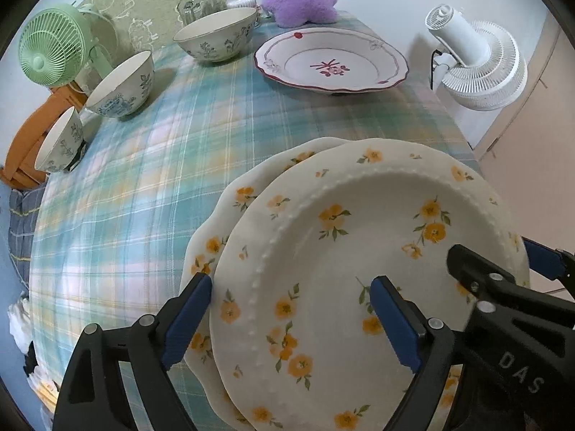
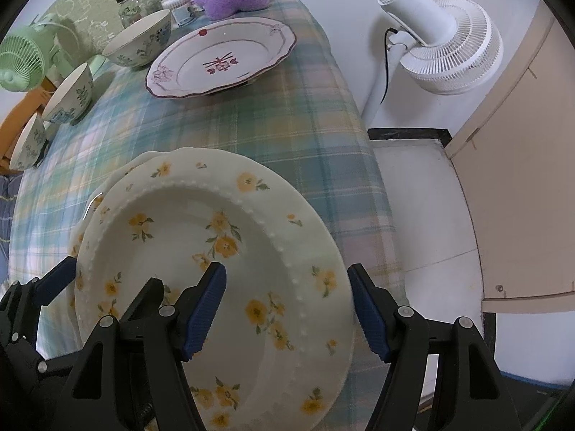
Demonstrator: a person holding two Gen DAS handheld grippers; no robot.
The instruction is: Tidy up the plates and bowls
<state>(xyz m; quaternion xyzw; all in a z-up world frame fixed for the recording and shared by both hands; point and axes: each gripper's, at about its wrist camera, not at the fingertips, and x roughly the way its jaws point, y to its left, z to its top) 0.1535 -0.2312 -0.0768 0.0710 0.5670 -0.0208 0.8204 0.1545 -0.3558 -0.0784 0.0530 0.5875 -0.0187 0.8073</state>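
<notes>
Yellow-flowered plates (image 1: 359, 237) sit stacked at the table's (image 1: 143, 186) near edge, left gripper (image 1: 291, 316) and right gripper (image 2: 287, 309) straddling opposite rims with jaws wide, apparently releasing; red-trimmed plate (image 1: 330, 61) likely stacks next.

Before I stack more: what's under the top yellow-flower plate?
A second yellow-flower plate with a scalloped rim lies under the top plate, peeking out on one side. Its centre, and anything beneath it, is covered.
</notes>
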